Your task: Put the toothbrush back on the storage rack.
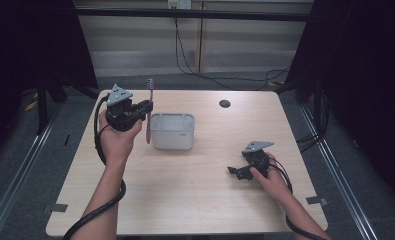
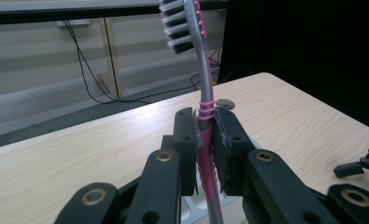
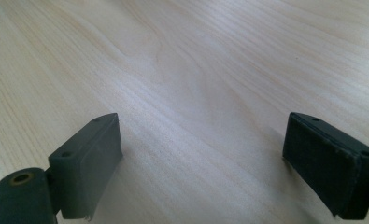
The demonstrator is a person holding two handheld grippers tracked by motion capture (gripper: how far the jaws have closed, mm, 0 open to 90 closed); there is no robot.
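A pink and grey toothbrush (image 1: pixel 149 107) stands upright, bristle head up, clamped by its handle in my left gripper (image 1: pixel 146 107) just left of a white rectangular holder (image 1: pixel 172 131). In the left gripper view the toothbrush (image 2: pixel 204 93) rises between the two black pads (image 2: pixel 187 140), which press on its handle, and my left gripper (image 2: pixel 204 142) is shut on it. My right gripper (image 1: pixel 235 172) rests low over the table at the right, open. In the right gripper view my right gripper (image 3: pixel 201 154) has its jaws wide apart over bare wood.
The light wooden table (image 1: pixel 200 195) has a round dark cable hole (image 1: pixel 225 104) near its far edge. Black cables hang on the wall behind, and dark curtains flank both sides. The person's forearms come in from the bottom.
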